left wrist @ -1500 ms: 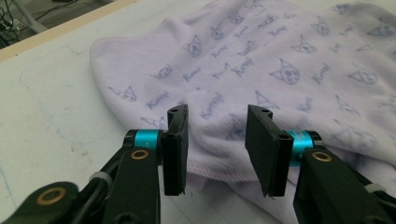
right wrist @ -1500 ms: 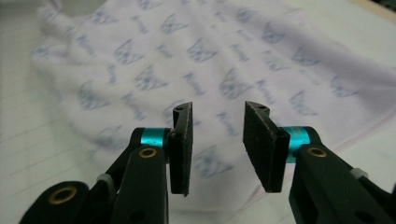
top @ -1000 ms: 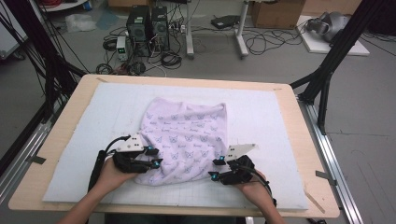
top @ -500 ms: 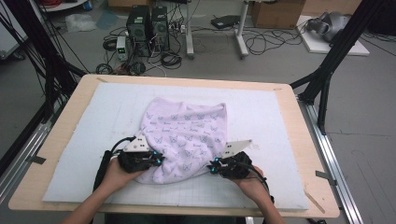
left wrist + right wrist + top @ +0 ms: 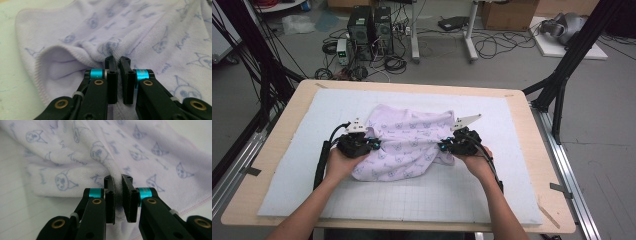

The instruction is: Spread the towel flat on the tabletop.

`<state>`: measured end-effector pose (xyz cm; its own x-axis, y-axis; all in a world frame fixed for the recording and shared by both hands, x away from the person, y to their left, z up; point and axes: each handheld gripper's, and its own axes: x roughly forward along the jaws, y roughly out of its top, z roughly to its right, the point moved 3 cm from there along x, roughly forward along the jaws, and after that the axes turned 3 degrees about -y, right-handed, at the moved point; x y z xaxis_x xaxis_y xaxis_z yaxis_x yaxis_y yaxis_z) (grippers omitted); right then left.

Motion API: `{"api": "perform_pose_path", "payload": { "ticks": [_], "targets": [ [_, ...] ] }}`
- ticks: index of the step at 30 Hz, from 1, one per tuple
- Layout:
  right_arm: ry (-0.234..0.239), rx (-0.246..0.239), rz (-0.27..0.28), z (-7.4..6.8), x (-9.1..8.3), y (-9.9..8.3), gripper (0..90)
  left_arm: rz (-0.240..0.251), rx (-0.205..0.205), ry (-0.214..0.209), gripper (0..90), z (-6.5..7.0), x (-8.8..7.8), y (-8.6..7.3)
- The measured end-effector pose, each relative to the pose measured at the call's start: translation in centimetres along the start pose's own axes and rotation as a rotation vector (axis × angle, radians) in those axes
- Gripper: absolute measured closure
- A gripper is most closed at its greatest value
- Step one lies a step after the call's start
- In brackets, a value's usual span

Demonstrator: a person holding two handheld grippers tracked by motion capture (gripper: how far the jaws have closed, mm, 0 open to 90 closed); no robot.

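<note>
A pale lilac towel (image 5: 408,137) printed with small blue cat faces lies crumpled in the middle of the white mat (image 5: 462,192). My left gripper (image 5: 374,145) is shut on the towel's left near edge, and the cloth (image 5: 140,27) bunches into a ridge between its pads (image 5: 117,60). My right gripper (image 5: 442,146) pinches the towel's right near edge; its jaws have just been closing and now press a fold of the cloth (image 5: 82,150) between them (image 5: 118,178). Both hands hold the grippers level, pointing inward at each other.
The mat covers a wooden table (image 5: 532,130) with a bare strip along its right side and front. Black frame struts (image 5: 562,85) stand at the right and left corners. Computer towers (image 5: 369,25) and cables lie on the floor beyond the far edge.
Both grippers have closed on the towel's near edge and moved away from the person, carrying that edge toward the table's middle so the cloth bunches up.
</note>
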<state>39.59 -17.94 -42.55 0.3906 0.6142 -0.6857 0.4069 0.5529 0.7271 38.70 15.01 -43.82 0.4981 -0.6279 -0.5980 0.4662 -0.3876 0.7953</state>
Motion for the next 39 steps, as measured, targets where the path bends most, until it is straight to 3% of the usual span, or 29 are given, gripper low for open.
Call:
{"api": "perform_pose_path", "payload": {
  "ticks": [2,5,10,11,15,17,20,21,24,27,28,31,35,37,39],
  "targets": [
    [0.003,0.031,-0.027,0.8,1.2,-0.5,81.6,-0.015,0.007,0.001,84.9,-0.3,0.6,0.2],
    [0.002,0.057,-0.01,1.2,1.6,-0.7,76.4,0.005,0.013,-0.002,81.8,-0.3,0.2,0.3],
    [-0.028,0.049,0.057,0.8,-0.6,-0.3,64.2,0.042,0.012,-0.011,67.6,-0.3,-1.6,0.4],
    [-0.034,0.048,0.077,0.6,-1.3,-0.2,62.9,0.065,0.022,-0.009,65.7,-0.1,-2.7,0.6],
    [-0.043,0.02,0.155,-0.9,-3.8,0.1,59.9,0.065,0.065,-0.014,60.6,0.5,-4.6,0.4],
    [-0.035,-0.007,0.165,-2.0,-4.4,0.0,59.3,0.057,0.083,-0.033,57.8,0.8,-5.4,0.2],
    [0.001,-0.044,0.163,-4.1,-4.3,-0.3,56.9,0.066,0.104,-0.054,54.5,1.4,-6.0,-0.3],
    [0.014,-0.063,0.166,-4.8,-4.0,-0.5,56.2,0.058,0.113,-0.08,53.1,2.0,-6.1,-1.1],
    [0.047,-0.084,0.14,-6.4,-2.4,-1.0,53.5,0.022,0.14,-0.101,51.9,2.6,-5.8,-2.5],
    [0.064,-0.104,0.092,-7.5,-0.4,-1.2,51.8,-0.006,0.143,-0.106,55.5,2.6,-5.3,-3.4],
    [0.059,-0.116,0.065,-7.8,0.3,-1.2,51.4,-0.039,0.145,-0.121,58.4,2.5,-4.7,-4.1],
    [0.049,-0.147,0.02,-8.3,2.2,-1.2,53.2,-0.071,0.149,-0.135,72.1,2.4,-3.4,-4.6],
    [0.048,-0.141,0.005,-8.4,3.9,-1.3,64.8,-0.077,0.161,-0.141,81.7,2.8,-2.6,-4.4],
    [0.061,-0.137,0.016,-8.2,3.9,-1.2,77.5,-0.076,0.159,-0.138,82.8,2.9,-2.7,-4.4],
    [0.072,-0.148,0.016,-8.2,3.6,-1.3,82.7,-0.071,0.158,-0.134,83.3,3.0,-3.1,-4.3]
  ]
}}
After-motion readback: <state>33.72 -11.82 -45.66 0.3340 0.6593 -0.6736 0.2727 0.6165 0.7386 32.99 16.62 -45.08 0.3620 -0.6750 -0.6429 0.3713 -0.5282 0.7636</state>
